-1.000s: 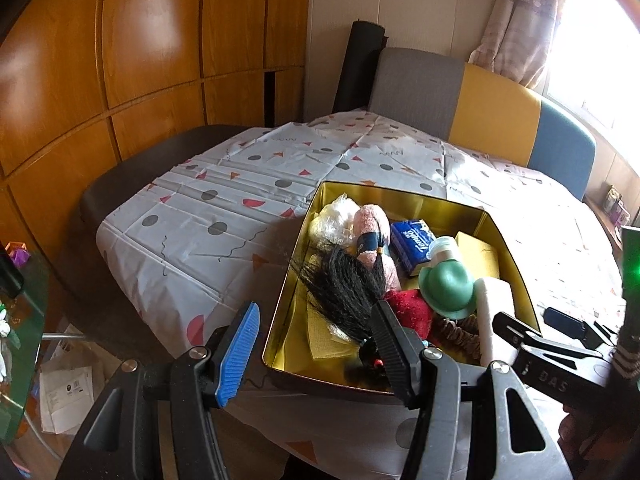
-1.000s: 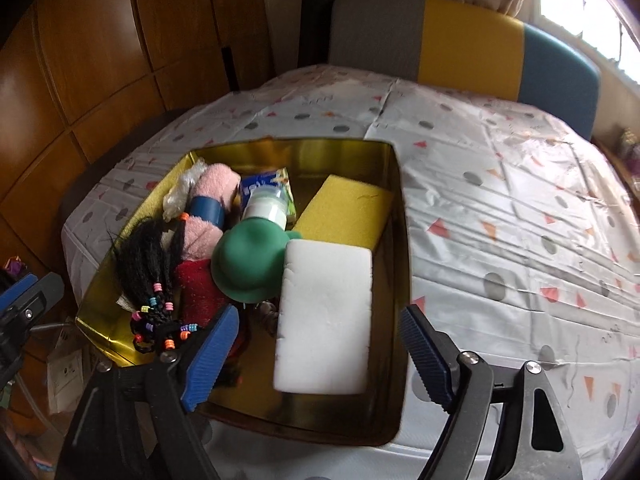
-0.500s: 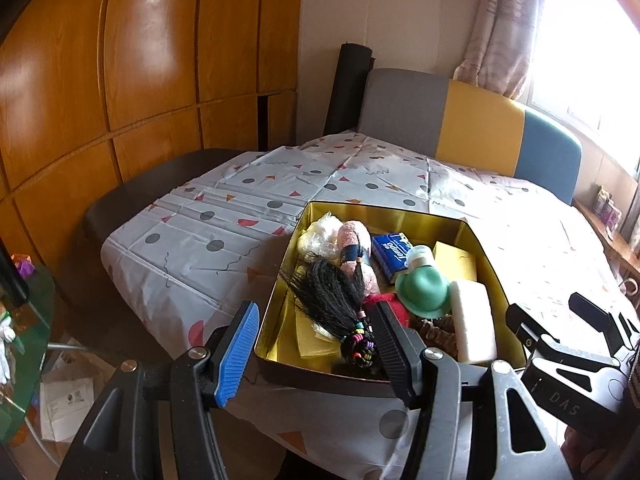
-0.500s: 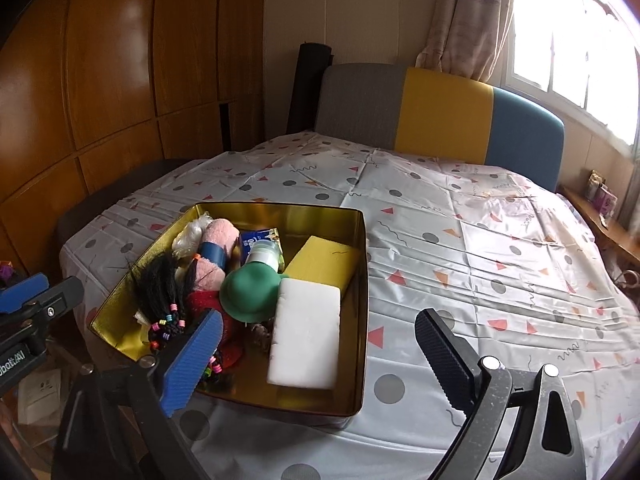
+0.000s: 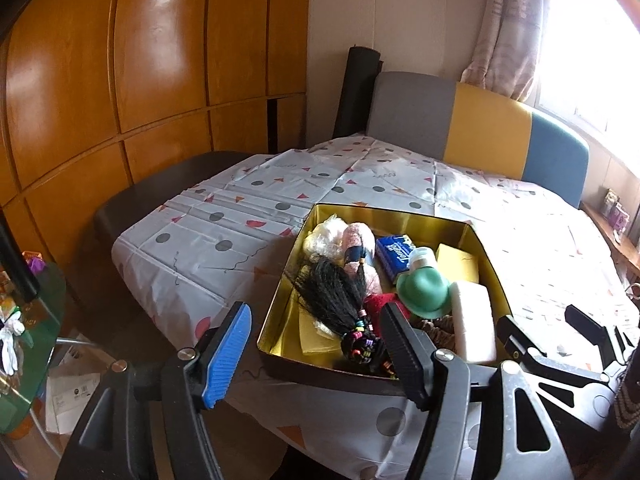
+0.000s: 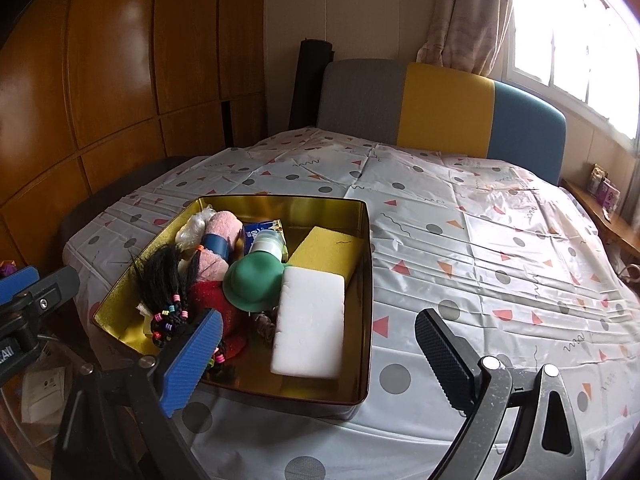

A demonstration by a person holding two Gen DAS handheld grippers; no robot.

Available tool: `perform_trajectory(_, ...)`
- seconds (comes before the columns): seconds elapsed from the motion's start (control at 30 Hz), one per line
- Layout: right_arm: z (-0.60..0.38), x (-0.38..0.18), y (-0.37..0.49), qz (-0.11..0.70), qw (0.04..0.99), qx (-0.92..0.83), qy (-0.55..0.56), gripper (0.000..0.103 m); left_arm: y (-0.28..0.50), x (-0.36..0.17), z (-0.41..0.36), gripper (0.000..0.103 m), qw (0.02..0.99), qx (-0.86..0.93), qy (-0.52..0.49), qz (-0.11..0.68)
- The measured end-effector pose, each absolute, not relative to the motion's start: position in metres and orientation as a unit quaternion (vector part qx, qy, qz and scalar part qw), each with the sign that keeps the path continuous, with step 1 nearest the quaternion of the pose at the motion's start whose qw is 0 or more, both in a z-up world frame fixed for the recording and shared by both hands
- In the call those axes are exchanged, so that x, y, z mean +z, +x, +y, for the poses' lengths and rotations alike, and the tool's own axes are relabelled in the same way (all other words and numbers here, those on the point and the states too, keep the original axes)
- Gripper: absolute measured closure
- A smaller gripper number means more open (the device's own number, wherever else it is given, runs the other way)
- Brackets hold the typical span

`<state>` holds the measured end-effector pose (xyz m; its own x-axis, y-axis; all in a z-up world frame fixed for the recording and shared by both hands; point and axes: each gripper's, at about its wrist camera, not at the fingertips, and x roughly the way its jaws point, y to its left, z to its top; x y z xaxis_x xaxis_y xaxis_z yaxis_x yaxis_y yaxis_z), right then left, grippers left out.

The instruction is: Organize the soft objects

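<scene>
1. A gold-lined rectangular tin (image 6: 366,280) sits at the near left corner of the table, on a white tablecloth (image 6: 480,248) printed with grey dots and red and orange triangles.
2. All the soft things lie inside the tin; the cloth around it carries nothing else that can be made out.
3. Along the tin's right wall a white foam block (image 6: 310,322) lies flat at the near end, with a yellow sponge (image 6: 326,250) touching its far end.
4. A green felt hat (image 6: 252,282) rests in the middle, its brim against the white block; a small white-capped jar (image 6: 267,242) and a blue tissue pack (image 5: 394,254) sit just beyond it.
5. On the left side lies a pink rolled towel with a blue band (image 6: 218,240), a clear crinkled bag (image 6: 192,228) at its far end, and a black hairpiece with coloured beads (image 5: 340,304) toward the near wall.
6. Red fabric (image 6: 208,296) lies under the hat and hairpiece.
7. The left gripper (image 5: 316,354) hovers off the tin's near left corner; its jaws are opening and nothing is between them.
8. The right gripper (image 6: 316,354) hangs above the tin's near edge, fingers spread wide and holding nothing.
9. A grey, yellow and blue bench back (image 6: 440,112) stands along the far edge.
</scene>
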<state>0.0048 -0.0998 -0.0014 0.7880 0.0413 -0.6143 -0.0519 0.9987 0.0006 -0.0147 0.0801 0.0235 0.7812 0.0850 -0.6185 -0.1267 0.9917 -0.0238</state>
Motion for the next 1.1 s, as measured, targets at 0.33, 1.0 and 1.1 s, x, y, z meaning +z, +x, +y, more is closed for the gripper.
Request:
perform_trajectory(0.33, -0.0970, 0.0011, 0.0036, 0.319, 0.947, 0.026, -0.008, 0.005, -0.0156, 0.0223, 0.0818, 0.035, 0.943, 0.070, -0.021, 0.323)
perform_trajectory(1.0, -0.0935, 0.0008, 0.0020, 0.320, 0.947, 0.030, -0.010, 0.005, -0.0147, 0.0182, 0.0829, 0.035, 0.940, 0.073, -0.019, 0.334)
perform_trajectory(1.1, -0.0934, 0.0008, 0.0020, 0.320, 0.947, 0.029, -0.011, 0.005, -0.0142, 0.0179, 0.0827, 0.035, 0.939, 0.073, -0.018, 0.336)
